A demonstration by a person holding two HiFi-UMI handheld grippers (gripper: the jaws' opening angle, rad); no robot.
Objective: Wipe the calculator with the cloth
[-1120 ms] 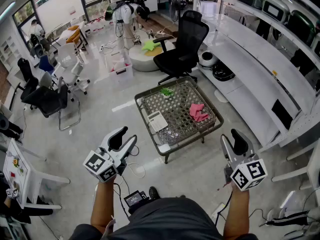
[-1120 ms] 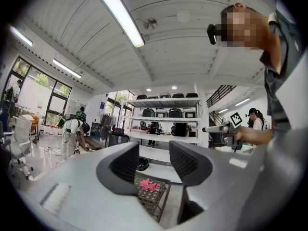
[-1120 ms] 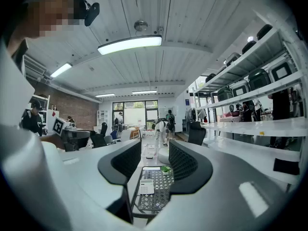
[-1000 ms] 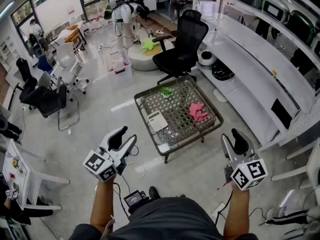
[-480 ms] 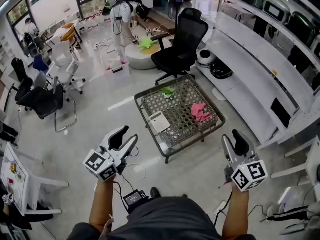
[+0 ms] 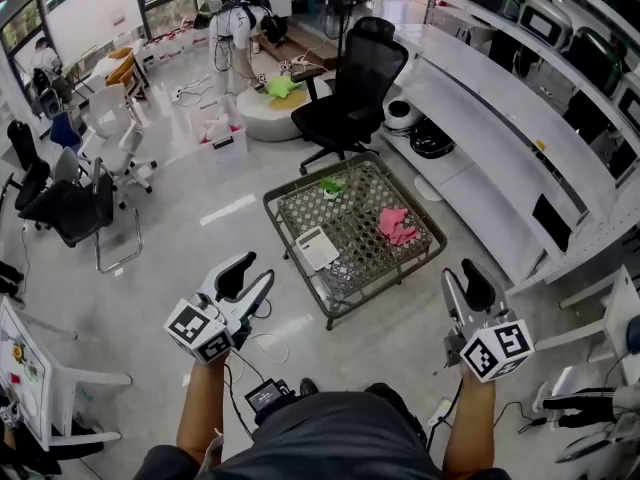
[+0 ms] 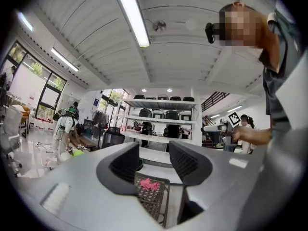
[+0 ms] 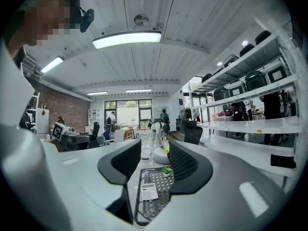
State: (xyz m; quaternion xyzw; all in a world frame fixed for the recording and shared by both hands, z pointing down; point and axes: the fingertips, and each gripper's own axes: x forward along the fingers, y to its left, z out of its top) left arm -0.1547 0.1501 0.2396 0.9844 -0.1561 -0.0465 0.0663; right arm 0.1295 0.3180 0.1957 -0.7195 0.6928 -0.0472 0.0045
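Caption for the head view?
Left gripper and right gripper, both open, hover before a table holding calculator and pink cloth.

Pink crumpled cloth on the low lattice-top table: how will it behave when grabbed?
The pink crumpled cloth lies in loose folds, so it is probably floppy and will drape from a pinch. It looks thin and small, so likely light. The tabletop looks like open mesh, so dragging may snag it.

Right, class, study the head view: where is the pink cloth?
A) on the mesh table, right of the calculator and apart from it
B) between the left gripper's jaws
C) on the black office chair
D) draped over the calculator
A: the pink cloth lies on the mesh table, to the right of the white calculator, with bare mesh between them.
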